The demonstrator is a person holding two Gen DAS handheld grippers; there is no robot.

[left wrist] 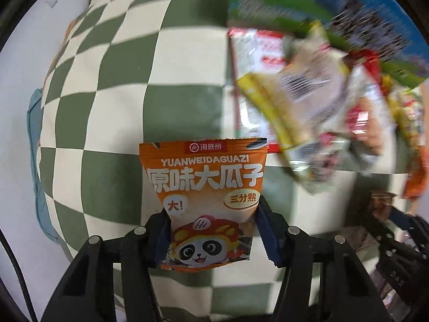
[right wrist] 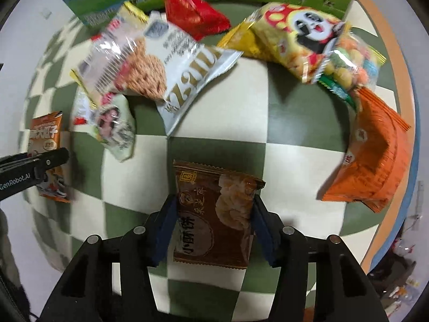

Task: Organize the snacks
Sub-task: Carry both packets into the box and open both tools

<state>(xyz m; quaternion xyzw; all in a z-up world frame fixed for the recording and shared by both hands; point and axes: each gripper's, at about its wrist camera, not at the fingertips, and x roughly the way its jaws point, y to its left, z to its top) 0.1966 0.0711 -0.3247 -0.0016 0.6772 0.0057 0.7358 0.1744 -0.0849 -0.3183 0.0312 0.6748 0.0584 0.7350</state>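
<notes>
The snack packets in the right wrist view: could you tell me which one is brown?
The brown packet, held between the right gripper fingers. The loose ones on the checkered cloth are red, yellow, orange or white.

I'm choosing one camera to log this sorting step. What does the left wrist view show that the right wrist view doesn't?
Only the left wrist view shows the orange sunflower-seed packet front-on, print readable, clamped in the left gripper.

Only the right wrist view shows the brown pastry packet clamped in the right gripper, plus the yellow panda bag and a ribbed orange bag clearly.

Both show the green-and-white checkered cloth and the snack pile, blurred in the left view.
</notes>
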